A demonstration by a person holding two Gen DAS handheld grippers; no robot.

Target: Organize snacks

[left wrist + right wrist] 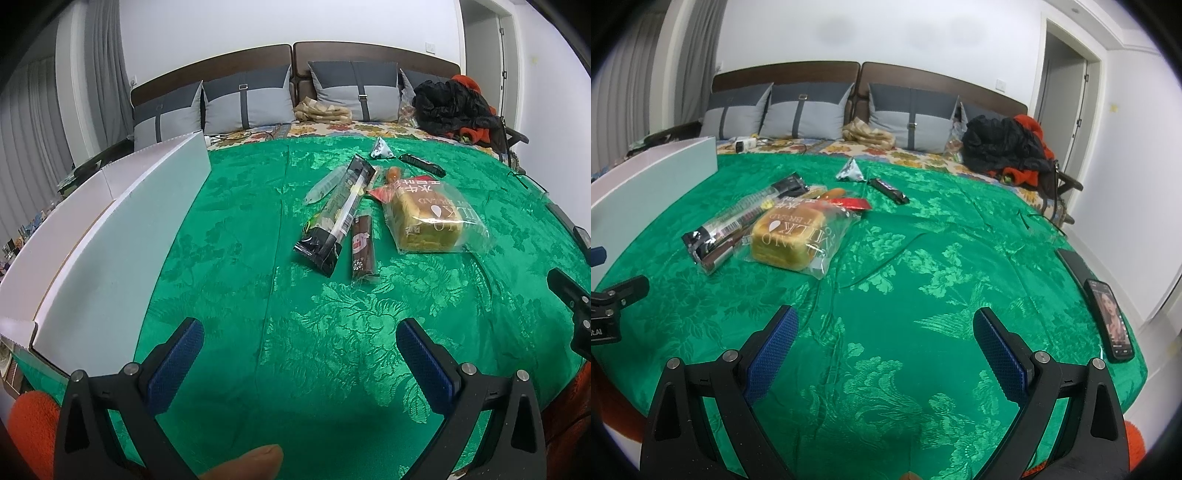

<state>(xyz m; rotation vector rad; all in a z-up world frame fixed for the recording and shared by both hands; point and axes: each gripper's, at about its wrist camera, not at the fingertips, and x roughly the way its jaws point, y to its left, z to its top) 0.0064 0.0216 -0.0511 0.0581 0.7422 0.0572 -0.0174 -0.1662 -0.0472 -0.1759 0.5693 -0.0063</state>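
Both claws, left (299, 345) and right (885, 334), are released (nothing taken yet); next we reach the bread (430, 218) for the box (110, 236).

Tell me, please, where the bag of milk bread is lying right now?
The milk bread bag lies on the green bedspread, right of the brown snack stick, ahead of both open grippers; in the right wrist view it sits left of centre.
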